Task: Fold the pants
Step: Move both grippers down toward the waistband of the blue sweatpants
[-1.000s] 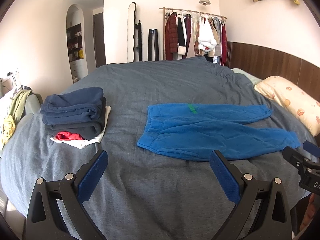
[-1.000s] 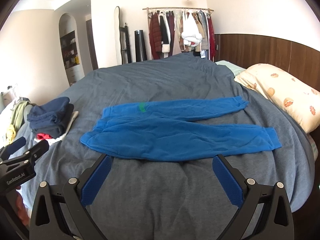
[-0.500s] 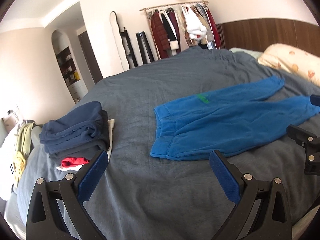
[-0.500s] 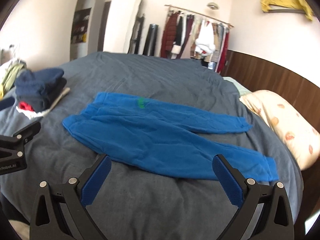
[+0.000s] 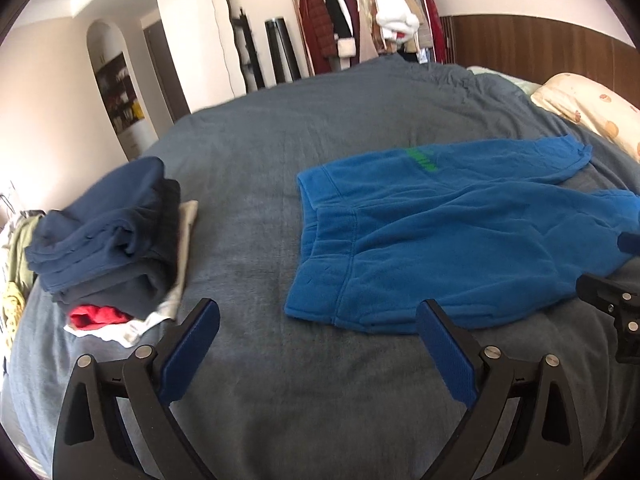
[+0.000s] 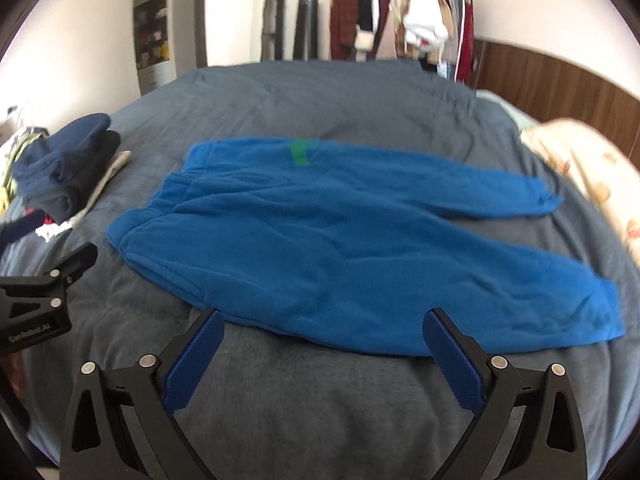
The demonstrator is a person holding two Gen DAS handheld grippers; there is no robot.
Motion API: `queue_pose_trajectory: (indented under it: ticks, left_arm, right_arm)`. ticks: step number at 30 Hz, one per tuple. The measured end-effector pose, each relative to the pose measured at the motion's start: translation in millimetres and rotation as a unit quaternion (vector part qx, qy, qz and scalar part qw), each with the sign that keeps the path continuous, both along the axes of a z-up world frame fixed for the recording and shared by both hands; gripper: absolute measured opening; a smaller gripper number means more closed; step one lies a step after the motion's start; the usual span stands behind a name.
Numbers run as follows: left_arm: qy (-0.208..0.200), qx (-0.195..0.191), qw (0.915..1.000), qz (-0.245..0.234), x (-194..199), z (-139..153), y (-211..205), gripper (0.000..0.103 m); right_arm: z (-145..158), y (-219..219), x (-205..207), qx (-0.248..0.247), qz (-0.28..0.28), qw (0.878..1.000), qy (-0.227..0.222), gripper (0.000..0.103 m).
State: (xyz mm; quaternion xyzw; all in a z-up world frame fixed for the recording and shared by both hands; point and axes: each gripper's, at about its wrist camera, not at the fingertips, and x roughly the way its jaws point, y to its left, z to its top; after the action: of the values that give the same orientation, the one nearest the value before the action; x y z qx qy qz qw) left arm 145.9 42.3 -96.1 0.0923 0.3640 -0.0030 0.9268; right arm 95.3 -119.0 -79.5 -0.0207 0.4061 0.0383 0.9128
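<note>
Blue pants [image 5: 440, 236] with a green mark lie flat on the grey bed, waistband to the left, both legs stretched right; they also show in the right wrist view [image 6: 340, 240]. My left gripper [image 5: 318, 320] is open and empty, just short of the waistband's near corner. My right gripper [image 6: 322, 328] is open and empty, at the near edge of the closer leg. The right gripper's tip shows at the right edge of the left wrist view [image 5: 612, 304]; the left gripper shows at the left edge of the right wrist view [image 6: 44, 284].
A stack of folded dark clothes [image 5: 108, 236] sits on the bed's left side [image 6: 64, 168]. A patterned pillow [image 5: 588, 108] lies at the right by the wooden headboard. A clothes rack [image 5: 360, 20] stands behind the grey bed [image 5: 280, 152].
Both grippers have moved closer to the pants and lower over the bed. The left one has turned toward the waistband, the right one toward the near leg. Both stayed open.
</note>
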Motion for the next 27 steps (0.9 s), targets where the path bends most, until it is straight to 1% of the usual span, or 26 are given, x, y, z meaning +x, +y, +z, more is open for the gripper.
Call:
queue_pose_trajectory:
  ticks: [1,3,4,6,10,11,12,14,16,18,20,21,26,27]
  left_arm:
    - [0.012,-0.003,0.9999,-0.001,6.4,-0.3,-0.9,0.098]
    - [0.039,-0.008,0.9992,0.0,16.7,-0.1,-0.9,0.097]
    - [0.06,-0.011,0.9982,0.001,23.0,1.1,-1.0,0.095]
    - [0.089,-0.011,0.996,0.002,30.3,5.3,0.2,0.093]
    - [0.129,-0.004,0.9916,0.007,39.7,12.6,3.8,0.092]
    - [0.143,-0.008,0.9896,0.011,42.4,12.2,6.0,0.09]
    - [0.149,-0.013,0.9886,0.015,44.3,11.6,7.4,0.088]
    - [0.16,-0.02,0.9863,0.035,49.6,9.0,12.1,0.08]
    - [0.164,-0.026,0.9852,0.043,55.6,6.2,13.5,0.079]
    - [0.178,-0.03,0.9821,0.052,64.1,-1.4,13.8,0.076]
    - [0.195,-0.036,0.9785,0.055,70.7,-7.6,13.2,0.066]
    - [0.204,-0.039,0.9767,0.056,73.4,-10.9,13.5,0.064]
    - [0.234,-0.051,0.9684,0.069,85.6,-26.3,17.2,0.063]
    - [0.239,-0.053,0.9671,0.07,86.9,-28.1,15.8,0.063]
  right_arm:
    - [-1.1,-2.0,5.2,0.007,-0.003,1.0,0.01,0.099]
    - [-2.2,-4.1,15.4,0.005,-0.006,0.999,0.033,0.099]
    - [-2.4,-4.7,21.2,0.004,-0.006,0.999,0.049,0.097]
    - [-1.6,-6.6,30.9,-0.001,-0.005,0.997,0.083,0.094]
    - [3.1,-10.6,41.7,-0.013,-0.005,0.988,0.153,0.094]
    - [3.0,-10.5,42.8,-0.02,-0.003,0.987,0.162,0.094]
    - [2.0,-10.5,42.9,-0.029,0.002,0.985,0.171,0.094]
    - [-2.2,-10.9,43.2,-0.043,0.008,0.982,0.186,0.092]
    - [-8.0,-12.6,46.3,-0.043,0.008,0.979,0.201,0.088]
    - [-12.7,-16.2,48.1,-0.041,-0.001,0.976,0.212,0.088]
    - [-16.6,-16.8,50.7,-0.047,0.0,0.975,0.219,0.087]
    - [-18.3,-16.7,52.1,-0.052,0.002,0.973,0.224,0.084]
    - [-24.3,-17.6,55.2,-0.066,0.003,0.97,0.235,0.084]
    - [-26.7,-17.0,54.8,-0.072,0.004,0.968,0.24,0.083]
